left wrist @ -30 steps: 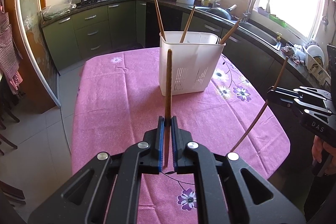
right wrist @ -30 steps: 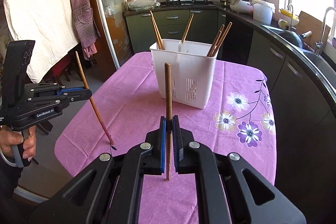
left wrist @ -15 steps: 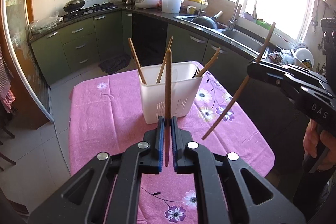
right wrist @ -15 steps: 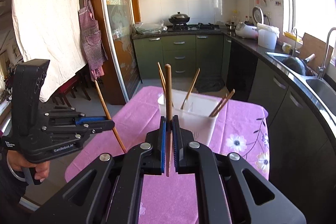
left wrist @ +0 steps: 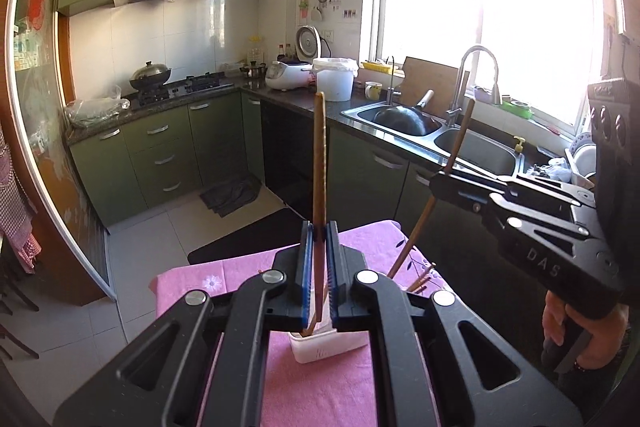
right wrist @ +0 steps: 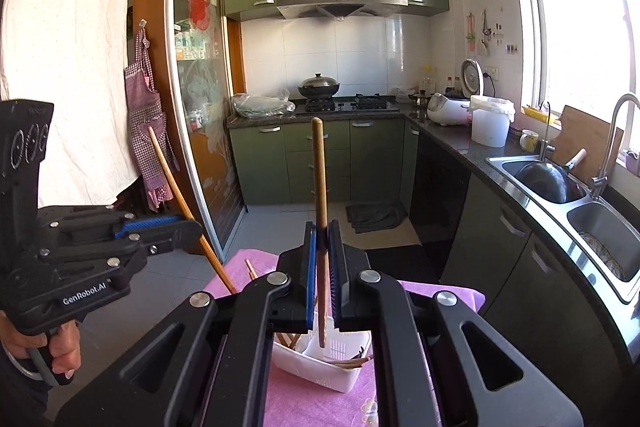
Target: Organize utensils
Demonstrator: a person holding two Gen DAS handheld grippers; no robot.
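My left gripper (left wrist: 319,229) is shut on a brown wooden chopstick (left wrist: 319,155) that stands upright between its blue pads. My right gripper (right wrist: 322,231) is shut on a second upright chopstick (right wrist: 319,167). Both are held high above the white slotted utensil basket (right wrist: 340,363), which sits on the pink flowered tablecloth (left wrist: 192,279) and holds several chopsticks (right wrist: 352,361). In the left wrist view the basket (left wrist: 328,345) shows just under the jaws, and the right gripper (left wrist: 438,183) hangs at the right with its chopstick (left wrist: 460,143) slanted. In the right wrist view the left gripper (right wrist: 196,227) is at the left.
A dark counter runs along the right with a double sink (left wrist: 404,123) holding a wok, a tap, a rice cooker and a white bucket (right wrist: 490,123). Green cabinets and a stove (right wrist: 344,103) stand behind. A glass sliding door (right wrist: 200,131) is at the left. Dark mats lie on the floor.
Both grippers have risen and moved over the basket with their chopsticks still held. The basket has dropped from the middle of both views to the bottom, under the jaws.
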